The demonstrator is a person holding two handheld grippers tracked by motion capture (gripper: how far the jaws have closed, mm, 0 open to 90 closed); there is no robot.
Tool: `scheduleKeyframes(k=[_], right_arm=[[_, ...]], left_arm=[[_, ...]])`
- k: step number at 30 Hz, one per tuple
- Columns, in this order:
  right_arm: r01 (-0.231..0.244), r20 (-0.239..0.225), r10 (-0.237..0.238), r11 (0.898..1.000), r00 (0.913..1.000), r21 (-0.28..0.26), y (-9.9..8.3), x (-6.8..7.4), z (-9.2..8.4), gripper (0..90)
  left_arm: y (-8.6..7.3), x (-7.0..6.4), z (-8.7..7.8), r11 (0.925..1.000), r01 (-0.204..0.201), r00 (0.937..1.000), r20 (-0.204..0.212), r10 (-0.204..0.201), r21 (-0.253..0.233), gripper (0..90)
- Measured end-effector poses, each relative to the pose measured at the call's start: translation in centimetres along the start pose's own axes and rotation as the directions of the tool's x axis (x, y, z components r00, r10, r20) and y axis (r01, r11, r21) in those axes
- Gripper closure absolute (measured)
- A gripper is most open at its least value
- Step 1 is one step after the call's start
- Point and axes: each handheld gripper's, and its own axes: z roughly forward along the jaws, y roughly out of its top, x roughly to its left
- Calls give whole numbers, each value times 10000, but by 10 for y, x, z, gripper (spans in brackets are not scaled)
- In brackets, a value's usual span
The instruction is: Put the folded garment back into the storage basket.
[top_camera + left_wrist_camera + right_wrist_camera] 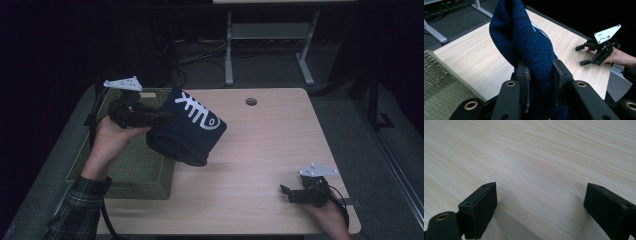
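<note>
Room: dark around the edges, with a pale wooden table [260, 150] at the centre of the high view and metal desk legs on the floor behind it.
Left gripper: the left gripper [162, 119], at the left of the high view, is clamped on a navy knitted garment [187, 127]; in the left gripper view the dark blue knit is squeezed between both pads [524, 77] and rises up the middle of the frame.
Garment: hangs bunched off the table, above the spot where the basket's right edge meets the wood, a white fishbone design showing on its upper face.
Basket: a green woven basket [137, 170] sits at the table's left edge, under the holding hand.
Right gripper: the right gripper [289, 194], at the lower right of the high view, rests low on the table with its jaws spread wide apart; bare wood lies between them in the right gripper view.
Separation: the two grippers are well apart.
</note>
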Motion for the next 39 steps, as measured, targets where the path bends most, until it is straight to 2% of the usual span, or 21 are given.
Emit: scheduleKeyframes(k=[6, 16, 21, 33, 39], right_arm=[[-21, 16, 21, 10000, 10000, -5, 0, 0, 0, 118], [-36, 26, 36, 10000, 10000, -7, 0, 0, 0, 121], [-44, 28, 44, 10000, 10000, -12, 0, 0, 0, 122], [-59, 44, 59, 10000, 10000, -15, 0, 0, 0, 124], [-72, 59, 72, 10000, 10000, -14, 0, 0, 0, 124]], left_arm=[[0, 7, -17, 9997, 233, 9997, -66, -233, 9, 706], [4, 12, -49, 9997, 230, 9988, -433, -232, -42, 706], [3, 18, -63, 9992, 390, 9976, -561, -396, -124, 706], [-10, 31, -101, 9948, 828, 9894, -1141, -892, -601, 707], [-22, 38, -112, 9925, 1069, 9839, -1376, -1143, -598, 707]])
